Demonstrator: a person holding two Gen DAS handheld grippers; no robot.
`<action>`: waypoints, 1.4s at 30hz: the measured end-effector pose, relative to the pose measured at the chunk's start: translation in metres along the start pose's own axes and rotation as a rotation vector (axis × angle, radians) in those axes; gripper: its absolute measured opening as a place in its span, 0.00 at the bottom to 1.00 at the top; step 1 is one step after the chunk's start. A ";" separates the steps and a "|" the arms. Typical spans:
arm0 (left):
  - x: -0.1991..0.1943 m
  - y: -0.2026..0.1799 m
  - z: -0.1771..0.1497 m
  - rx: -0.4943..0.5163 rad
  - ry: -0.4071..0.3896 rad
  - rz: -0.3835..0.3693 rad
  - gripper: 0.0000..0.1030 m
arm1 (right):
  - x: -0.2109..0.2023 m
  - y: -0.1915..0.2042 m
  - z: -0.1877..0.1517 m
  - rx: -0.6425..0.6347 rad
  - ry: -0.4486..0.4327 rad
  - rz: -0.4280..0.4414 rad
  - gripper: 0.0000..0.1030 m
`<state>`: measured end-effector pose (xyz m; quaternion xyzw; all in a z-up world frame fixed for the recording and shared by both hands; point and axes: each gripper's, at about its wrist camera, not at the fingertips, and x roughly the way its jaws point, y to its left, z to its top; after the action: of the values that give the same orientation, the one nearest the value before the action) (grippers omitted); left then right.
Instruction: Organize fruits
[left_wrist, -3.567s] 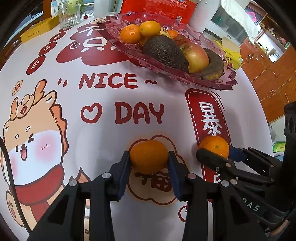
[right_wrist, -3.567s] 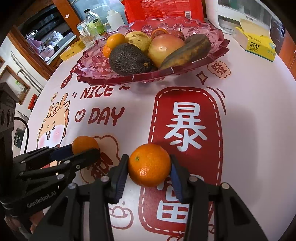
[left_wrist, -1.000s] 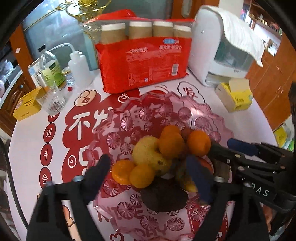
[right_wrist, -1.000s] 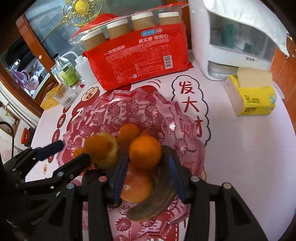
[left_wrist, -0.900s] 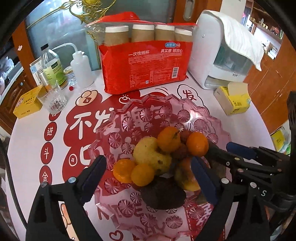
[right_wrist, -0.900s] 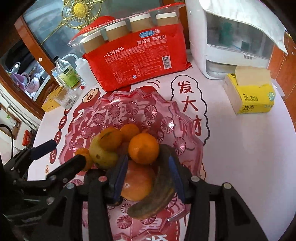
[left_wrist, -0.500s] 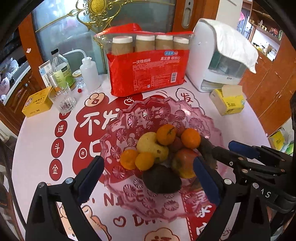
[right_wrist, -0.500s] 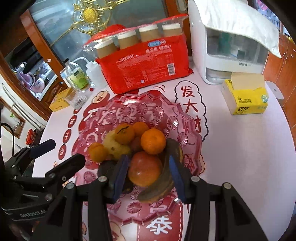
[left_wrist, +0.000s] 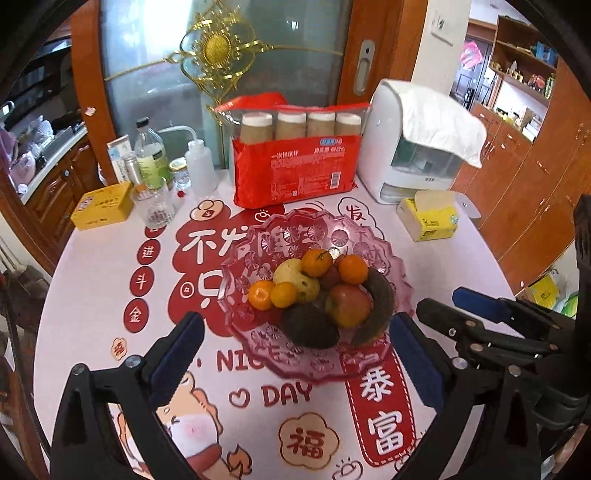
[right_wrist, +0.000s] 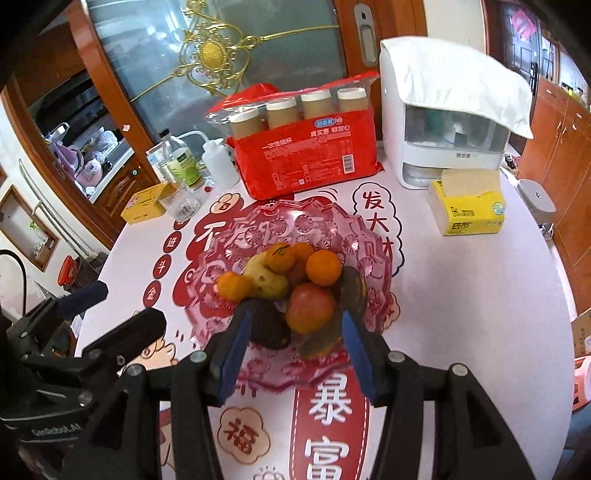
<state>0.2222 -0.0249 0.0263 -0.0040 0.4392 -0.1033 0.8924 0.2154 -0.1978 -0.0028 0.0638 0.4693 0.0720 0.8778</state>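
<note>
A pink glass fruit bowl (left_wrist: 258, 325) (right_wrist: 325, 229) stands on the printed tablecloth and holds several oranges (left_wrist: 316, 262) (right_wrist: 324, 267), an apple (left_wrist: 348, 305) (right_wrist: 311, 307), a yellow pear (left_wrist: 291, 275), a dark avocado (left_wrist: 308, 326) and a brown banana (left_wrist: 380, 301). My left gripper (left_wrist: 295, 350) is open wide and empty, held high above and in front of the bowl. My right gripper (right_wrist: 295, 347) is open and empty, also above the bowl's near side; it shows at the right of the left wrist view (left_wrist: 480, 317).
Behind the bowl stand a red pack of paper cups (left_wrist: 295, 166), a white appliance with a cloth (left_wrist: 413, 147), a yellow tissue box (left_wrist: 430, 218), a drinking glass (left_wrist: 155, 206), bottles (left_wrist: 149, 155) and a yellow tin (left_wrist: 103, 205).
Both grippers carried oranges from the tablecloth to the bowl, let them go there, then rose and drew back; both are open and empty.
</note>
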 end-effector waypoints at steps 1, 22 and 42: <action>-0.009 0.000 -0.003 -0.004 -0.010 -0.004 0.99 | -0.005 0.002 -0.004 -0.003 -0.003 0.001 0.51; -0.126 -0.013 -0.129 -0.039 -0.039 0.106 0.99 | -0.112 0.027 -0.135 -0.055 -0.054 0.029 0.57; -0.151 -0.029 -0.185 -0.053 -0.034 0.219 0.99 | -0.141 0.031 -0.190 -0.056 -0.080 -0.049 0.63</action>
<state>-0.0180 -0.0097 0.0342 0.0187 0.4245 0.0064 0.9052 -0.0221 -0.1855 0.0125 0.0305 0.4333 0.0612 0.8987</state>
